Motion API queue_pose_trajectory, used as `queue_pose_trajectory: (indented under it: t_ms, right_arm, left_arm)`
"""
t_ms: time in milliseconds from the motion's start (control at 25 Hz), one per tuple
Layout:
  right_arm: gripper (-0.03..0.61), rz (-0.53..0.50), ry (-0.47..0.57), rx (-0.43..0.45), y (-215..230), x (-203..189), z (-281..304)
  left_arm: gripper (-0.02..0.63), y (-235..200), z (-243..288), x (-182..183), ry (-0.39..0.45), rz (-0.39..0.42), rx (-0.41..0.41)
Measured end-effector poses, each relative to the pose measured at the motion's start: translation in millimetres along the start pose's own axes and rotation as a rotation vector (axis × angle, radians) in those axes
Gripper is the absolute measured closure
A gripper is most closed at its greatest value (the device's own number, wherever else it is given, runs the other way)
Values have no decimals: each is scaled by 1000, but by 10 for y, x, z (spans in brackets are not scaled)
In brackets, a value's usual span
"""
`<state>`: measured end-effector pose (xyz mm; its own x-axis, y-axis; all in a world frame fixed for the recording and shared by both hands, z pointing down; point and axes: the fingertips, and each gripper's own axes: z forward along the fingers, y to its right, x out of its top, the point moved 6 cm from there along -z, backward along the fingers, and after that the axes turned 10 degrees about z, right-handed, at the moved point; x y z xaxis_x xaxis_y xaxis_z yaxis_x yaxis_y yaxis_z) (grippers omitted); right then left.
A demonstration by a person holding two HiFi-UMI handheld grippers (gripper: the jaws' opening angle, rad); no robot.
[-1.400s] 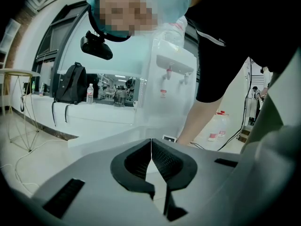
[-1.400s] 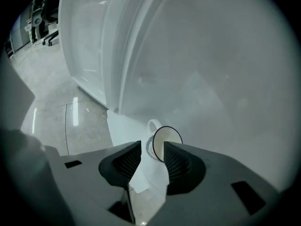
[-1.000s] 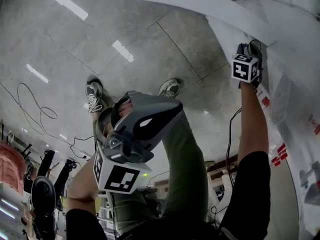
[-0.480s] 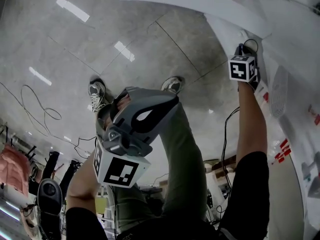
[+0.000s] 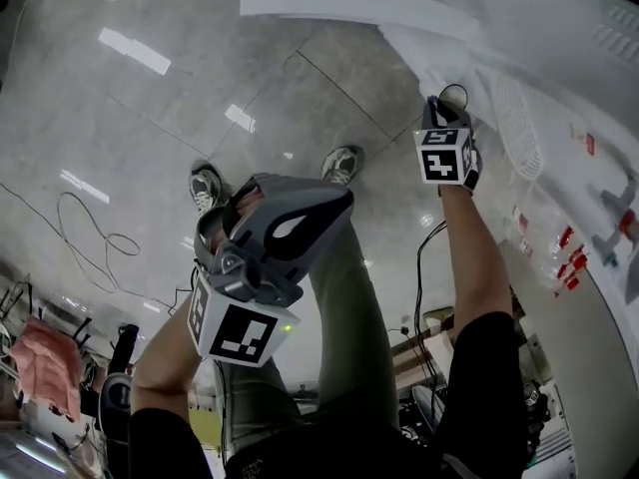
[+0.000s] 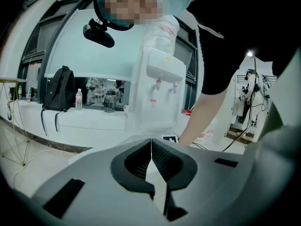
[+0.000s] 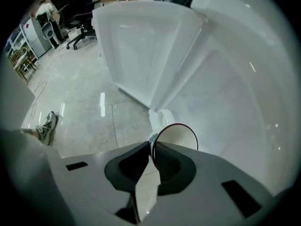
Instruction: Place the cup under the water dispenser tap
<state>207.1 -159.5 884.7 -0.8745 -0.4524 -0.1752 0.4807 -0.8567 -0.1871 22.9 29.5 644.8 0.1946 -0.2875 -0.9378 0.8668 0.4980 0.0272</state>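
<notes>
A white paper cup (image 7: 175,138) with a dark red rim hangs in my right gripper (image 7: 151,147), whose jaws are shut on the rim's left edge. A white cup-shaped thing (image 7: 159,119) stands just below it. In the head view the right gripper (image 5: 439,108) points steeply down beside a white cabinet (image 5: 559,118). The white water dispenser (image 6: 157,93) with two taps (image 6: 159,84) stands ahead in the left gripper view. My left gripper (image 6: 151,149) is shut with nothing in it and is held low by the person's leg (image 5: 250,208).
A white counter (image 6: 70,119) carries a black backpack (image 6: 55,91) and a bottle (image 6: 78,98). Cables (image 5: 90,228) lie on the grey tiled floor by the person's shoes (image 5: 207,188). Office chairs (image 7: 75,8) stand further off.
The right gripper has moved left and towards the camera, away from the white cabinet. The left gripper has risen a little.
</notes>
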Motion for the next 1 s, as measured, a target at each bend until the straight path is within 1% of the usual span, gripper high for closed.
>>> queue_pose_trajectory:
  t_ms: [240,400,520,640,760,880,1000]
  right_arm:
    - [514,-42,43,60,-334,27,-858]
    - [514,-111,68,98,-480,-2,-1443]
    - [514,-160,88,109,-501,2,-1904]
    - [514,-190,110,106,-429,44,-2351]
    - [514,-210,140,78,-257,166,-2723]
    - [514,-224,165,47,-77,304,-2986]
    - [514,-229,178,16,115,435,-3131]
  left_arm:
    - [594,0,-452,441,-1,58,-25]
    - [594,3,-720,702,-2,69,-17]
    - [594,36,-870,909,0,75,-18]
    - [594,100,-961,1136,10,75,-28]
    - [594,148,-972,1374,37,81,-30]
    - [594,202,-957,1579,61,79,-31]
    - [594,262,-916,1739,71,76,-32]
